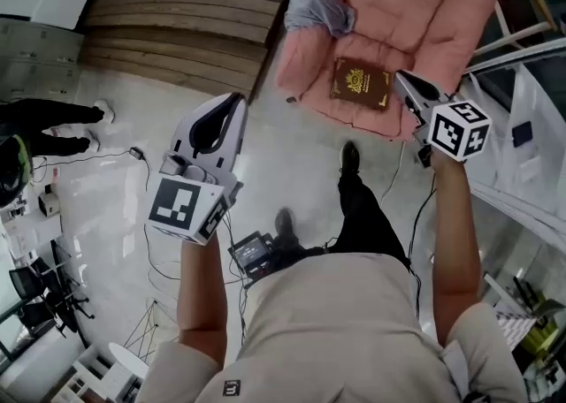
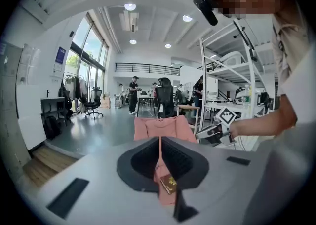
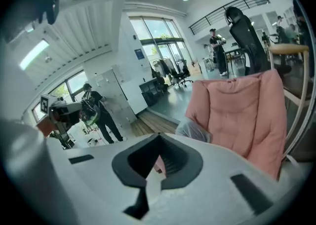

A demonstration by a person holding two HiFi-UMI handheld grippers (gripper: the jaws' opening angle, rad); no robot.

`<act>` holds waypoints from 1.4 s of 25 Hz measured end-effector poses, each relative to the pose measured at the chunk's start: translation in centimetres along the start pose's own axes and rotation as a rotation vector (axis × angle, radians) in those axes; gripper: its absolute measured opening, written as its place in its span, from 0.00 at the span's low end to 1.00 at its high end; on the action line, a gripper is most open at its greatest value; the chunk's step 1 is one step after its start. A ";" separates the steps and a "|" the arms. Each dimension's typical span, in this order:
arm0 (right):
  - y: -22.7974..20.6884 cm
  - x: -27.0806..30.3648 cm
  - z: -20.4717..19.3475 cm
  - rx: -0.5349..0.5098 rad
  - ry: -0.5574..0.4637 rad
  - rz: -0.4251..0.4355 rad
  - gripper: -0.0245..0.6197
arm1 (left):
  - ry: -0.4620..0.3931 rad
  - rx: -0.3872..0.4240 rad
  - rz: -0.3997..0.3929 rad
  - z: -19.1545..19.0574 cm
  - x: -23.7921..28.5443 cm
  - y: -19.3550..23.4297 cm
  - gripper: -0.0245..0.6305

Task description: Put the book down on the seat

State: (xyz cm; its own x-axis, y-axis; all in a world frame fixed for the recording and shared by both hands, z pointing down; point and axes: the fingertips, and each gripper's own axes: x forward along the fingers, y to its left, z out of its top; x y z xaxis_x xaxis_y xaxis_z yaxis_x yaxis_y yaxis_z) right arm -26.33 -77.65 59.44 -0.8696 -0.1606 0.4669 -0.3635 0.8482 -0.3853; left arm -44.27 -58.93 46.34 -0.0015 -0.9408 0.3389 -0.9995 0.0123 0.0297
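- The left tool (image 1: 237,99) is a white plastic shell with dark ribbed pads. Its two curved jaws meet at the tip and hold nothing, and it carries a cube with black-and-white square markers.
- The right tool (image 1: 400,76) is built the same way. Its jaws are pressed together and empty, and its own view (image 3: 158,135) shows the ribbed pads closed tip to tip.
- The book (image 1: 361,84) is a flat maroon hardback with a gold emblem on its cover. It lies face up on the seat cushion (image 1: 416,3), near the front edge and apart from both tools.
- In the left gripper view the book (image 2: 168,184) shows just below the closed jaw tips (image 2: 159,137).
- The seat cushion is thick, quilted pink fabric on a pale wooden armchair frame. The book is the only thing on the seat.
- A crumpled grey cloth (image 1: 318,5) is draped over one arm of the chair, well apart from the book.
- The floor (image 1: 115,189) is pale and glossy, with thin cables (image 1: 106,155) trailing across it.
- Slatted wooden steps (image 1: 177,26) lie just beside the chair.
- The person's dark shoe (image 1: 350,156) rests on the floor just in front of the seat.
- A bystander (image 1: 53,118) in dark trousers stands at the far left.
- A white metal shelf rack (image 2: 222,71) stands near the chair.
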 end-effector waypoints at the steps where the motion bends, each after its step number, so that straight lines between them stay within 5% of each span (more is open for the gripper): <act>1: 1.7 -1.2 1.2 -0.024 -0.021 0.014 0.02 | -0.015 0.007 -0.002 0.9 -1.0 -0.2 0.07; 13: 18.0 -13.1 11.0 -0.333 -0.217 0.045 0.02 | -0.214 0.119 -0.064 8.6 -10.4 -2.5 0.07; 20: 25.2 -18.6 14.5 -0.413 -0.296 0.025 0.02 | -0.278 0.148 -0.056 11.5 -15.8 -2.5 0.07; 35: 31.3 -21.6 13.7 -0.482 -0.332 0.006 0.02 | -0.372 0.162 -0.044 11.7 -21.6 -1.7 0.07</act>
State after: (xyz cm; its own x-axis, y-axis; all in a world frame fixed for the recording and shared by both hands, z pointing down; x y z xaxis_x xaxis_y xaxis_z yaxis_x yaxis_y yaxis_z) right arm -23.53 -54.50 26.40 -0.9577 -0.2381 0.1618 -0.2322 0.9711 0.0551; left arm -42.91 -42.58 27.96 0.0600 -0.9979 -0.0237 -0.9909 -0.0567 -0.1223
